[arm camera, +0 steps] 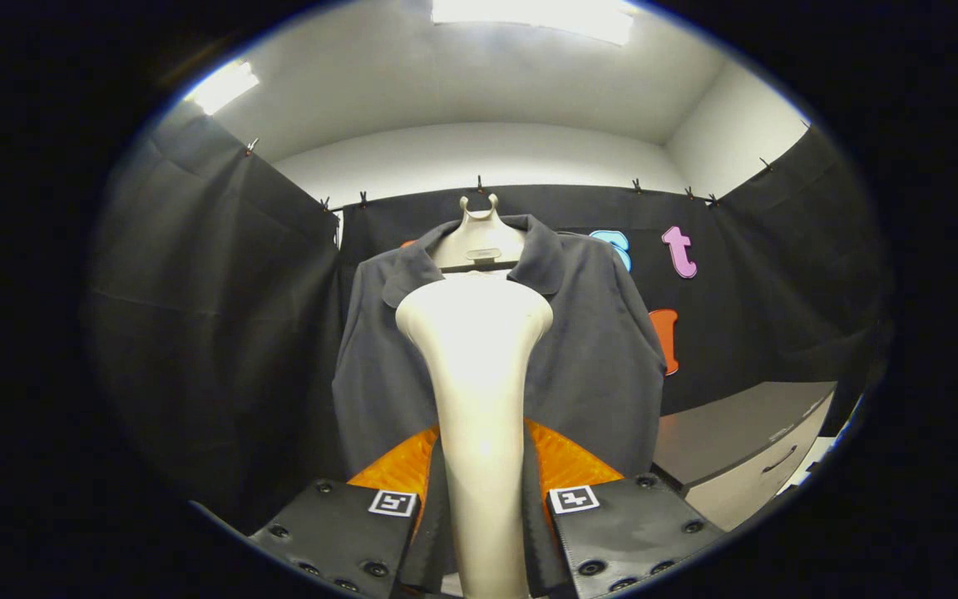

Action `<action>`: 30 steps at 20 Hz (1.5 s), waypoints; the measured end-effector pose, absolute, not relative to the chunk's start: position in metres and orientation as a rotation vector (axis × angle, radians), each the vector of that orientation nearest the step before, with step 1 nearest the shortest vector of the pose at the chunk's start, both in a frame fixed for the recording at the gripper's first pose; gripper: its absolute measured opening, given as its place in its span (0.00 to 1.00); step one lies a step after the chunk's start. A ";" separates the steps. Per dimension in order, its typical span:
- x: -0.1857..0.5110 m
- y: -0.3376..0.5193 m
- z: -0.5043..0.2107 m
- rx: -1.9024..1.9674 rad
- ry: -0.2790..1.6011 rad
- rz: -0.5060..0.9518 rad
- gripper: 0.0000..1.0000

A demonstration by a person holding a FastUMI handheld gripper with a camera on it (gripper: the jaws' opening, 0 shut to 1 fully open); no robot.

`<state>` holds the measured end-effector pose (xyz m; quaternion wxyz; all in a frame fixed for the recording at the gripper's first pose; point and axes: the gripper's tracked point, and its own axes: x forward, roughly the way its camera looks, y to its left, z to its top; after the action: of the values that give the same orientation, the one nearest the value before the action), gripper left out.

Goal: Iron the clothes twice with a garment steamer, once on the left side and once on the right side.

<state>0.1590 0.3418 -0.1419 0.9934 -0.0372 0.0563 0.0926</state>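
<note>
A dark grey collared shirt hangs on a pale hanger against the booth's black wall, straight ahead. My gripper is shut on the cream garment steamer's handle, with one finger pressing on each side. The steamer rises upright from between the fingers. Its broad head sits in front of the shirt's chest, just below the collar, and hides the middle of the shirt. Whether the head touches the fabric I cannot tell.
A grey cabinet with a drawer handle stands low to the right of the shirt. Black cloth walls close in on the left, back and right. Ceiling lights glow overhead.
</note>
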 end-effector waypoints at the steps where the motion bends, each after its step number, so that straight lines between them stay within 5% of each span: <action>1: 0.164 0.350 -0.141 -0.077 0.107 0.198 0.44; 11: 0.196 0.408 -0.178 -0.097 0.170 0.315 0.44; 30: 0.211 0.398 -0.245 -0.121 0.279 0.281 0.44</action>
<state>0.2111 0.3980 -0.2452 0.9787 -0.0600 0.1384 0.1394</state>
